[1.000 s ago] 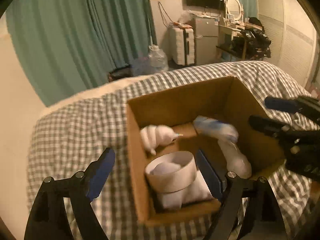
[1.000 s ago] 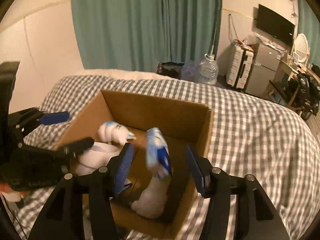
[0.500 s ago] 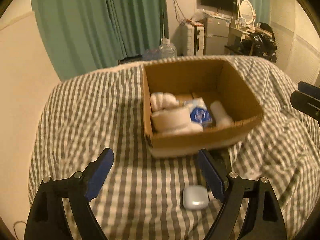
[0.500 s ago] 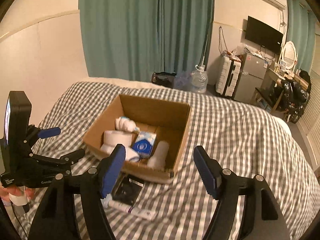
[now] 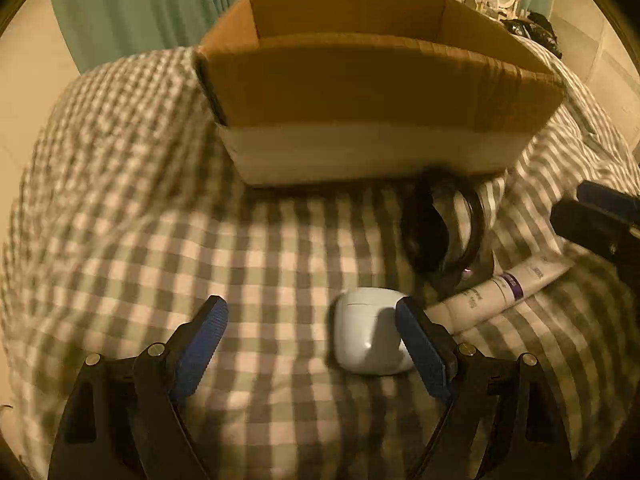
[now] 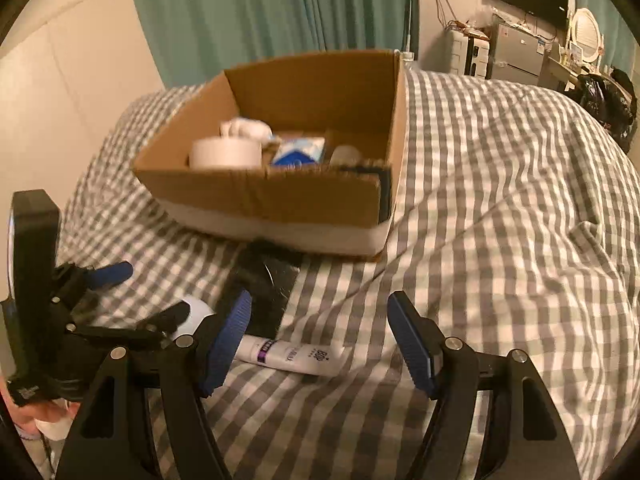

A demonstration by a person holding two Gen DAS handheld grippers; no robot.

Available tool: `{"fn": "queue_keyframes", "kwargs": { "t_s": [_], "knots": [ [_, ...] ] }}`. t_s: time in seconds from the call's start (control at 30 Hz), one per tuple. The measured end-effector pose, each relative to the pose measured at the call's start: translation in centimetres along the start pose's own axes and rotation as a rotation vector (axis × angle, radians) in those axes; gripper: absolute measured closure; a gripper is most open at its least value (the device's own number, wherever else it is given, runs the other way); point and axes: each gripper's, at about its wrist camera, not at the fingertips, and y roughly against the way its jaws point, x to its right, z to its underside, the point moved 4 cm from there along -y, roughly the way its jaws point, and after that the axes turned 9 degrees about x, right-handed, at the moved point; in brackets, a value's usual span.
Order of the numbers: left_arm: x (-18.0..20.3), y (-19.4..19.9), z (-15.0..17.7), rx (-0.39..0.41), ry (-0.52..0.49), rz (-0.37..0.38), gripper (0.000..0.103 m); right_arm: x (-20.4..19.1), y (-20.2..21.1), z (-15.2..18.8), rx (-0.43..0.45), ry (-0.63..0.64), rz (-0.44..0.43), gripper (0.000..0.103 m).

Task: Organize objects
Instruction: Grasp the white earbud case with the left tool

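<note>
White earbud case point(image 5: 370, 330) is lying on the bed in front of the cardboard box point(image 5: 360, 92), just inside my left tool point(image 5: 310, 344), which I'm holding spread and empty to straddle it. Right tool point(image 6: 320, 338) is hovering released too, near the tube point(image 6: 294, 356).

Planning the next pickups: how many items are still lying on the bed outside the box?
3: a white case between the left jaws, a black packet against the box front, and a white tube beside the case. More may be hidden behind the box.
</note>
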Motion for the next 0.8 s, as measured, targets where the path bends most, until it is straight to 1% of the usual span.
{"fn": "queue_keyframes", "kwargs": {
  "t_s": [0.03, 0.1, 0.17, 0.2, 0.23, 0.27, 0.3, 0.33, 0.43, 0.53, 0.6, 0.7, 0.8],
  "knots": [
    [0.4, 0.0, 0.1, 0.004, -0.011, 0.006, 0.015, 0.0, -0.1, 0.1, -0.003, -0.005, -0.006, 0.033],
    [1.7, -0.1, 0.4, -0.006, -0.065, 0.031, 0.015, 0.2, -0.2, 0.2, -0.009, -0.015, -0.010, 0.033],
    [2.7, -0.3, 0.8, 0.003, -0.113, 0.003, 0.015, 0.3, -0.2, 0.3, -0.014, -0.026, -0.015, 0.032],
    [3.1, -0.3, 0.9, 0.014, -0.129, -0.005, 0.017, 0.4, -0.2, 0.4, -0.014, -0.033, -0.016, 0.032],
    [3.2, -0.4, 0.9, 0.015, -0.131, 0.003, 0.024, 0.4, -0.2, 0.3, -0.014, -0.035, -0.016, 0.032],
    [3.2, -0.6, 0.9, 0.011, -0.122, 0.020, 0.029, 0.4, -0.2, 0.4, -0.015, -0.036, -0.015, 0.032],
    [3.2, -0.6, 0.9, 0.003, -0.103, 0.056, 0.044, 0.4, -0.2, 0.5, -0.016, -0.034, -0.014, 0.032],
    [3.4, -0.6, 1.0, -0.001, -0.098, 0.083, 0.053, 0.3, -0.3, 0.5, -0.017, -0.033, -0.011, 0.033],
    [4.0, -0.3, 1.1, 0.012, -0.146, 0.065, 0.053, 0.3, -0.3, 0.7, -0.019, -0.034, -0.002, 0.032],
    [4.1, 0.5, 1.2, 0.019, -0.157, 0.051, 0.053, 0.3, -0.3, 0.8, -0.018, -0.032, 0.005, 0.032],
    [3.6, 1.3, 1.0, 0.036, -0.148, 0.027, 0.053, 0.1, -0.1, 0.8, -0.011, -0.035, 0.004, 0.033],
    [2.3, 2.3, 0.4, 0.063, -0.110, 0.006, 0.053, -0.7, 0.1, 0.4, -0.001, -0.064, -0.046, 0.032],
    [0.5, 3.0, -0.3, 0.081, -0.072, -0.034, 0.053, -2.1, -1.3, 0.5, -0.034, -0.043, -0.055, 0.031]
  ]
}}
